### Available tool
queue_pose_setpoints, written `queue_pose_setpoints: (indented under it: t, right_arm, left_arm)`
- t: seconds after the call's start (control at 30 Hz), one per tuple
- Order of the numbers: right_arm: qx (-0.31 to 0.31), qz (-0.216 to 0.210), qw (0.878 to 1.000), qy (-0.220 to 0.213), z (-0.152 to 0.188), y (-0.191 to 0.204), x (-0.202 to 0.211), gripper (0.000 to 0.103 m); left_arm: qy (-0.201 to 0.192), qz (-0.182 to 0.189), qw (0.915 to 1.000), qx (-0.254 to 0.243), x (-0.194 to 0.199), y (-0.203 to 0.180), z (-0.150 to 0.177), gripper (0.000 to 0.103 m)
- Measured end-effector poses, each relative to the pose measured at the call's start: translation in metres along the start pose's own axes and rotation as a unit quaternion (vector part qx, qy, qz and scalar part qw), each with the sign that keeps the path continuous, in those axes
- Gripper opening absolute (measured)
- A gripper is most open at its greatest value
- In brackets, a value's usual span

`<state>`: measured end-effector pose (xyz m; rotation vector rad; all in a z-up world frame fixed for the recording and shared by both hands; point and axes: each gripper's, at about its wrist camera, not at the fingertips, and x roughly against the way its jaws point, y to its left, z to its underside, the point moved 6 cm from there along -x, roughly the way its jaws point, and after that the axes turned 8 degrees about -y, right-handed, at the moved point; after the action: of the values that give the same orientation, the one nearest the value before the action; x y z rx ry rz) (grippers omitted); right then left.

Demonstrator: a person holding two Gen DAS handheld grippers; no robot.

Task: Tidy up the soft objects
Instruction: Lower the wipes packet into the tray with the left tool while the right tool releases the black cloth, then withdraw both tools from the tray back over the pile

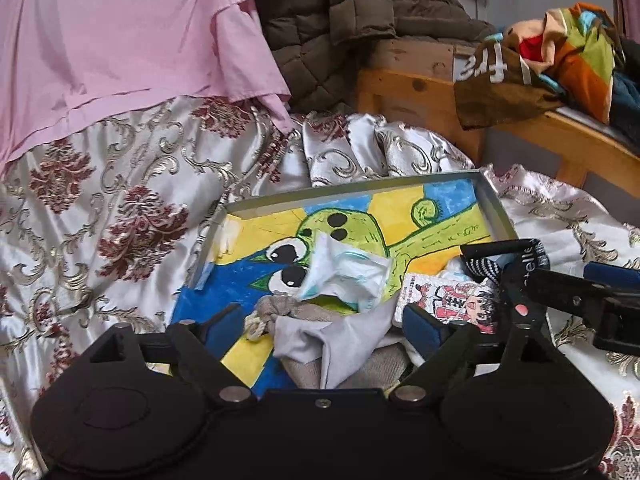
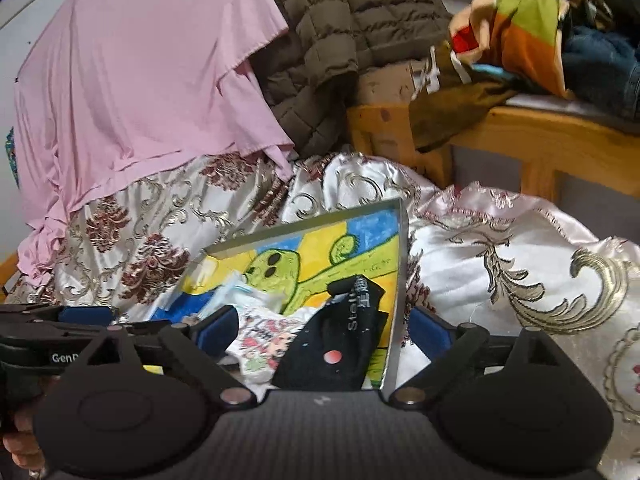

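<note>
A shallow metal tray (image 1: 496,208) with a painted green cartoon bottom lies on the patterned bedspread. In it are a crumpled face mask (image 1: 348,276), a grey cloth pouch (image 1: 316,340), a white cartoon-print cloth (image 1: 452,300) and a black sock (image 1: 520,280). My left gripper (image 1: 320,332) is open, its fingers on either side of the grey pouch. My right gripper (image 2: 324,332) is open over the tray's right part (image 2: 400,264), above the black sock (image 2: 340,352) and the cartoon cloth (image 2: 268,340); its right finger is outside the tray wall.
A floral satin bedspread (image 1: 120,208) covers the bed. A pink sheet (image 1: 120,48) and a brown quilted jacket (image 1: 340,20) hang behind. A wooden bench (image 1: 420,88) at right carries a pile of colourful clothes (image 1: 572,52).
</note>
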<state>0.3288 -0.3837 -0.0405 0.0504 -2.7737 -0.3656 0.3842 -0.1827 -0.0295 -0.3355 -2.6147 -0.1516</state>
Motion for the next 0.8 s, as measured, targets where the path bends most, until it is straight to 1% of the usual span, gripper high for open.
queue_pose_setpoints:
  t: [0.23, 0.37, 0.53, 0.7, 0.8]
  right_arm:
    - [0.003, 0.001, 0.999, -0.032, -0.004, 0.014, 0.044, 0.101]
    - [0.003, 0.001, 0.999, -0.046, -0.003, 0.026, 0.068, 0.103]
    - [0.026, -0.004, 0.997, -0.066, 0.001, 0.045, 0.095, 0.103]
    - [0.019, -0.008, 0.997, -0.077, 0.010, 0.059, 0.120, 0.103]
    - [0.027, -0.012, 0.996, -0.082, 0.015, 0.069, 0.133, 0.103]
  left_arm:
    - [-0.022, -0.013, 0.9994, 0.024, 0.047, 0.012, -0.002, 0.094]
    - [-0.047, -0.016, 0.9977, 0.046, 0.081, 0.020, 0.002, 0.100]
    - [-0.067, -0.014, 0.9958, 0.060, 0.120, 0.028, 0.010, 0.101]
    - [-0.083, -0.022, 0.9937, 0.071, 0.156, 0.038, 0.023, 0.102]
    - [-0.087, -0.026, 0.9926, 0.080, 0.176, 0.045, 0.034, 0.102]
